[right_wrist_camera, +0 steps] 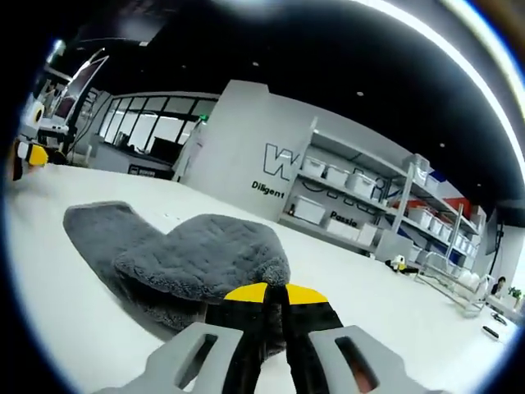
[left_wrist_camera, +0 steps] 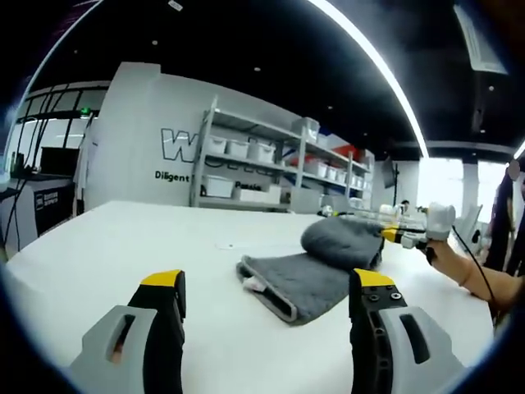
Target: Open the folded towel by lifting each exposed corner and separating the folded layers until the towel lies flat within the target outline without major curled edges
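The left gripper (left_wrist_camera: 267,300) hangs with its 2 jaws wide apart and nothing between them, low over the white table (left_wrist_camera: 107,254). The grey towel (left_wrist_camera: 316,267) lies ahead of it and a little to the right, well apart from the jaws, with its long axis running away from the near hemmed corner toward the far right. Further right in the same view, the right gripper (left_wrist_camera: 394,234) sits at the towel's raised far end, so the right hand is much the nearer.

In the right gripper view, the right gripper (right_wrist_camera: 275,291) has its 2 yellow-tipped jaws pressed together on the towel (right_wrist_camera: 197,254), apparently pinching an edge of the top layer.

The towel is thick, fluffy and partly folded. One layer humps up in a rounded curl over the flat layer beneath.
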The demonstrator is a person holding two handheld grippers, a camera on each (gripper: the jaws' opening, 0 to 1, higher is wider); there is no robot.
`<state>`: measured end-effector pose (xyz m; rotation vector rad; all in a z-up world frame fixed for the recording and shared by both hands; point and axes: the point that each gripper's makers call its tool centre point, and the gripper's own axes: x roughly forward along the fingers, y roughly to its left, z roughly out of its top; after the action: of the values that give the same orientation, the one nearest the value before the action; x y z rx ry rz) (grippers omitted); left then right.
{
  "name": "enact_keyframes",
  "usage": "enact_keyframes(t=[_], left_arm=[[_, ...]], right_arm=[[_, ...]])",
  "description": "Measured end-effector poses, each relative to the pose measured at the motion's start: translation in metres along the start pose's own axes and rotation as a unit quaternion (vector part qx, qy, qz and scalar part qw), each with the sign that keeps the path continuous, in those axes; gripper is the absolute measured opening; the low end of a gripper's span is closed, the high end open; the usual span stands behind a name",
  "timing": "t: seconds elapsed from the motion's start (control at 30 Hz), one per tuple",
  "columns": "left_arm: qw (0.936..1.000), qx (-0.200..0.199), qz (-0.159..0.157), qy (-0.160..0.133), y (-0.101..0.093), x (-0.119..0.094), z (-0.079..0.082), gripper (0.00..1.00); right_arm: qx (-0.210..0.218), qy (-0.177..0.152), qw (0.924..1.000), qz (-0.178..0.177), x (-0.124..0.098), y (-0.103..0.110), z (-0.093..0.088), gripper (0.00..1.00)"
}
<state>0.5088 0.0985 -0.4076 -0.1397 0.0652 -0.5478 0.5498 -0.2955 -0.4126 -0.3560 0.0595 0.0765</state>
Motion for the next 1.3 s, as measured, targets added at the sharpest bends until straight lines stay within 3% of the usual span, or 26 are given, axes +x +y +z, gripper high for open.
enact_keyframes(t=[0.17,0.3,0.7,1.1,1.23,1.3], left_arm=[[0.9996,0.023,-0.004,0.013,-0.007,0.003,-0.003,0.81],[0.9998,0.015,-0.006,0.010,-0.006,0.003,-0.001,0.81],[0.9996,0.020,-0.003,0.018,-0.007,0.002,-0.007,0.81],[0.9986,0.038,-0.007,0.035,-0.010,0.006,-0.013,0.81],[0.9985,0.041,-0.007,0.035,-0.010,0.006,-0.012,0.81],[0.9987,0.035,-0.011,0.036,-0.010,0.005,-0.014,0.82]], right_arm=[[-0.006,0.039,0.9992,-0.005,0.001,-0.003,-0.023,0.02],[0.010,0.056,0.9983,-0.011,0.002,-0.009,-0.035,0.02],[-0.007,0.104,0.9945,0.005,0.004,-0.003,-0.057,0.05],[0.016,0.125,0.9918,-0.022,-0.010,-0.015,-0.046,0.40],[0.026,0.115,0.9928,-0.018,-0.012,-0.014,-0.036,0.47],[0.025,0.116,0.9929,-0.008,-0.013,-0.009,-0.032,0.57]])
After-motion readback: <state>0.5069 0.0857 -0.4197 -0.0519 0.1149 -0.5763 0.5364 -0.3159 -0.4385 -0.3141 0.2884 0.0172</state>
